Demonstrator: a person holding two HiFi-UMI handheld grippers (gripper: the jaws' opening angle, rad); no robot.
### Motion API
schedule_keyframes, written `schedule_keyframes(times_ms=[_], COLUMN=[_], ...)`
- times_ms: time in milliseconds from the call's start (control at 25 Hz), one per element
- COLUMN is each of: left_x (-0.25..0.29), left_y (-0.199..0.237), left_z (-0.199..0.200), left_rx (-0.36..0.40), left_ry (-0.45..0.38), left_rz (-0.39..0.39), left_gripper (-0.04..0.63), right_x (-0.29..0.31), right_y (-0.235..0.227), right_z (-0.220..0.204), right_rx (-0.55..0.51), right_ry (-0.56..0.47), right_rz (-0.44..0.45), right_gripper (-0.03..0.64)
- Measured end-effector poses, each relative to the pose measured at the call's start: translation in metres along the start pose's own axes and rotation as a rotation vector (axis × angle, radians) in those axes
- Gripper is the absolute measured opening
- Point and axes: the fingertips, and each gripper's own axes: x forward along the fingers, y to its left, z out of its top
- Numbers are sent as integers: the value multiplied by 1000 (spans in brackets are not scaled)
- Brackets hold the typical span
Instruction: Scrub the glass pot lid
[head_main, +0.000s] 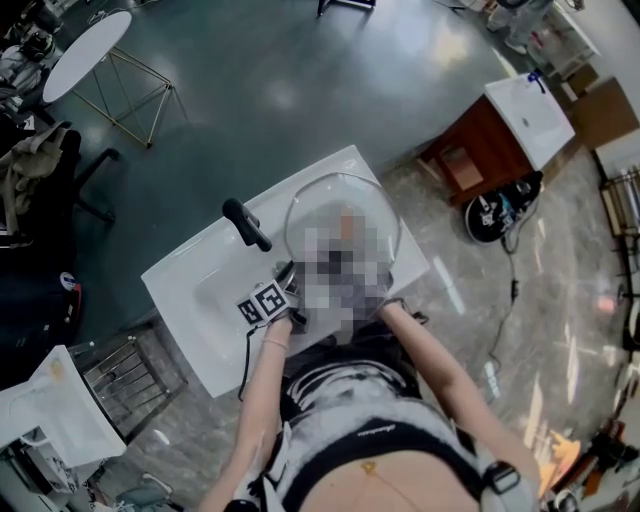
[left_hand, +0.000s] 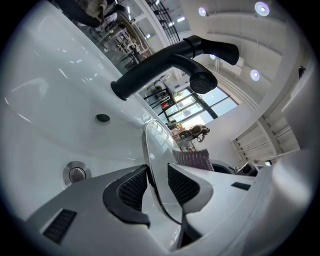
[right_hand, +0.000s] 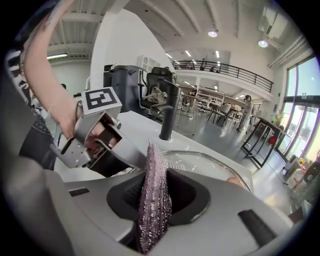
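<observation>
We see the left tongs (left_hand: 158, 189) closed to a narrow gap on the rim of the glass pot lid (left_hand: 156, 147), with the ribbed pads on either face of the glass and its metal edge running between them. The lid is held over the white sink (head_main: 190, 290), above the bowl towards the sink's right end, and its round outline reaches nearly to the far right corner. From the head view much of it is covered (a mosaic patch lies over the middle). The black faucet (head_main: 246, 223) stands at the sink's far edge, left of the lid. Below it lie the overflow hole (left_hand: 103, 118) and the drain plug (left_hand: 76, 173) in the bowl.

The right tongs (right_hand: 155, 192) are clamped on a purple glittery scrubber (right_hand: 153, 215), which stands upright between the pads and juts past their tips. Its tip sits just beside the lid's near rim, close to the left tongs. We cannot tell whether it actually presses on the glass.
</observation>
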Motion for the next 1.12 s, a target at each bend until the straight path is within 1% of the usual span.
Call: schedule_keyframes(times_ms=[240, 360, 440, 600, 800, 1040, 1120], left_x=[1, 2, 2, 0, 1, 0, 1], left_y=[-3, -3, -3, -2, -1, -1, -1], left_z=[0, 0, 0, -1, 0, -1, 0], left_rx=[12, 14, 14, 17, 26, 31, 32], left_ry=[17, 21, 25, 30, 35, 37, 34], left_rz=[-6, -12, -14, -17, -19, -14, -11], left_gripper=[126, 126, 124, 124, 126, 126, 126], right_x=[20, 28, 34, 41, 39, 30, 27], right_y=[-28, -34, -35, -32, -25, -15, -11], right_z=[14, 18, 20, 25, 25, 21, 19], right_rx=[173, 179, 162, 151, 120, 145, 131], right_ry=[54, 87, 97, 100, 93, 71, 67], right_rz=[-194, -261, -280, -263, -187, -96, -76], right_gripper=[89, 89, 89, 89, 89, 91, 91])
